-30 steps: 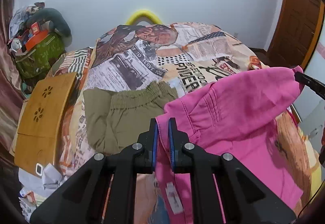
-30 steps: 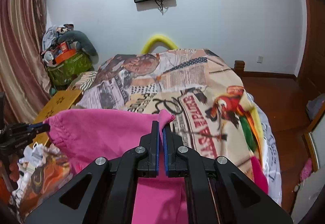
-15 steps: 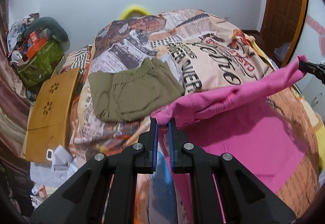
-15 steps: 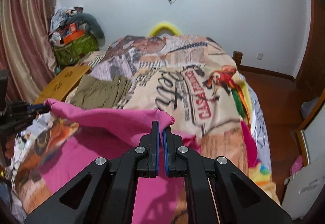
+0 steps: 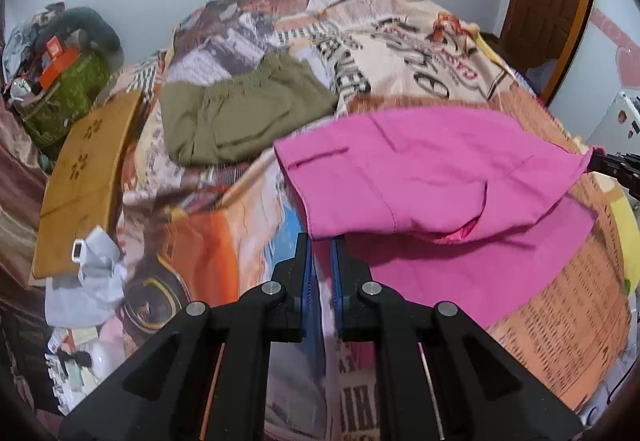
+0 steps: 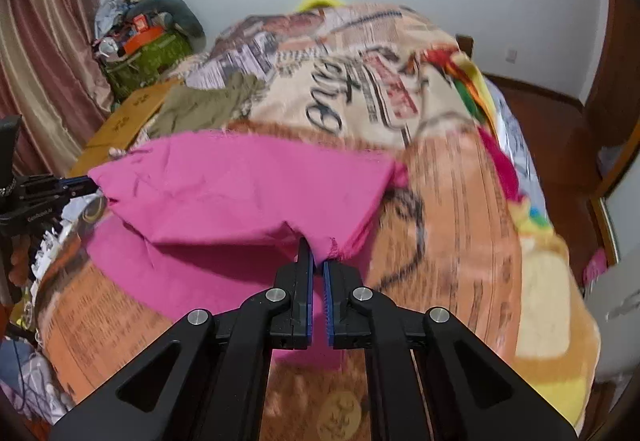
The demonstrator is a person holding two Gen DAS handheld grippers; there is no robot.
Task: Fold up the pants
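Gripping pink pants (image 5: 420,169) corners: left gripper (image 5: 321,241), right gripper (image 6: 318,257) both clamped; fabric folded over bedspread (image 6: 460,201).

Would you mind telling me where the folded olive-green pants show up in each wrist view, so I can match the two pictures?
Left wrist view: the olive-green pants lie upper left of centre on the bed, beyond the pink pants.
Right wrist view: the olive-green pants sit upper left, partly hidden behind the pink pants' raised edge.
Shared landmark: the wooden board just left of them.

Pink pants (image 5: 432,177) pinched in left gripper (image 5: 322,245)
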